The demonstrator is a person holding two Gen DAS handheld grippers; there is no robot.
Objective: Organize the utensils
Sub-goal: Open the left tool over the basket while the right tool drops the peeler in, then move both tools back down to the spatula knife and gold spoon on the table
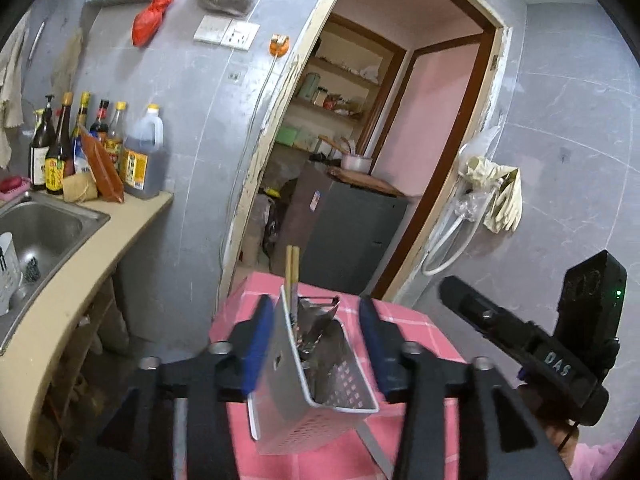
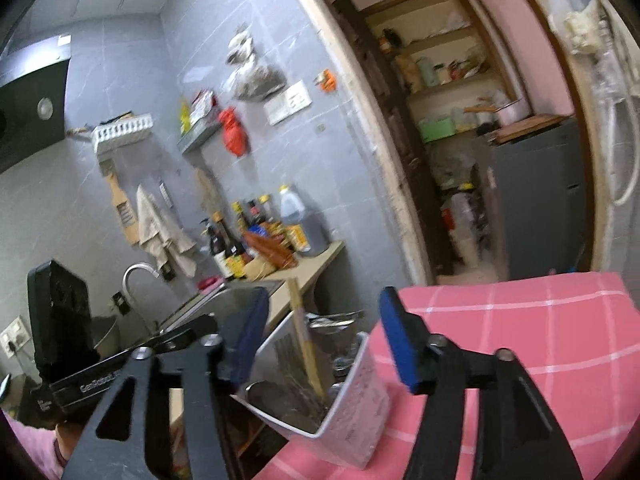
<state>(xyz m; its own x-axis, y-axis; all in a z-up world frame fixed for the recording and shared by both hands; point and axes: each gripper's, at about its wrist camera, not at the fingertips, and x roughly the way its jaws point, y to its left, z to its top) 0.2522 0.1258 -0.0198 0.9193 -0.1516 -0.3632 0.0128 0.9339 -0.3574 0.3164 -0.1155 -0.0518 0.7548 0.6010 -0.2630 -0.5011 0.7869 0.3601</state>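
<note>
Left gripper (image 1: 316, 344) jaws wide, blue pads either side of the white perforated utensil caddy (image 1: 304, 392), not touching it. Caddy sits on the pink checked tablecloth (image 1: 420, 332), near its left edge, holding 2 wooden chopsticks (image 1: 292, 268) and metal utensils (image 1: 316, 320). Right gripper (image 2: 324, 336) also wide, empty, above the caddy (image 2: 360, 412). Sink (image 1: 44, 224) far left.

Kitchen things around the room

Dark sauce bottles (image 1: 60, 148) stand near a shiny metal sink (image 1: 44, 228). A red plastic bag (image 1: 152, 16) hangs on the grey tiled wall (image 1: 568, 120). Yellow rubber gloves (image 1: 500, 196) hang by the doorway, and a pink checked cloth (image 2: 520, 320) covers the table.
</note>
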